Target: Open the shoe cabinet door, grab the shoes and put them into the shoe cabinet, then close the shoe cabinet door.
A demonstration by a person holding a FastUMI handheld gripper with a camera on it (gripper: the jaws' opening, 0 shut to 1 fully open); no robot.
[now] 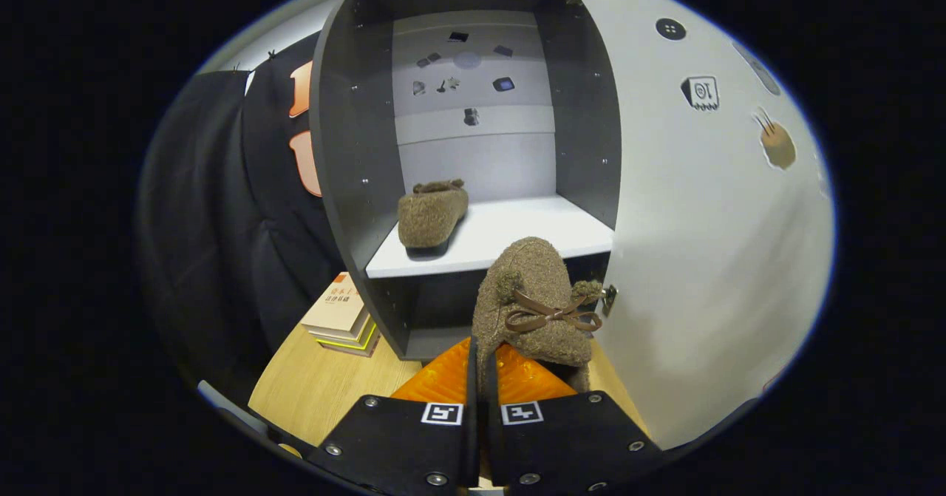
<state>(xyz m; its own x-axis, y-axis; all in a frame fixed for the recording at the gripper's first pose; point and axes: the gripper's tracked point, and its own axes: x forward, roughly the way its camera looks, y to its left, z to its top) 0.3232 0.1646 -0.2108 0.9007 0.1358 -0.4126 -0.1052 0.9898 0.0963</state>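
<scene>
Two fuzzy brown shoes are seen in the gripper view. One shoe [431, 215] is set on the white shelf [517, 241] inside the shoe cabinet [355, 148], toward its left wall. The second shoe [533, 300], with a brown ribbon bow, is pinched at its heel between the nearly closed fingers of the gripper [480, 367], just in front of the shelf edge. The cabinet door [702, 245] is swung open to the right. A stack of books [341, 318] is placed on the wooden table [325, 385] left of the cabinet.
</scene>
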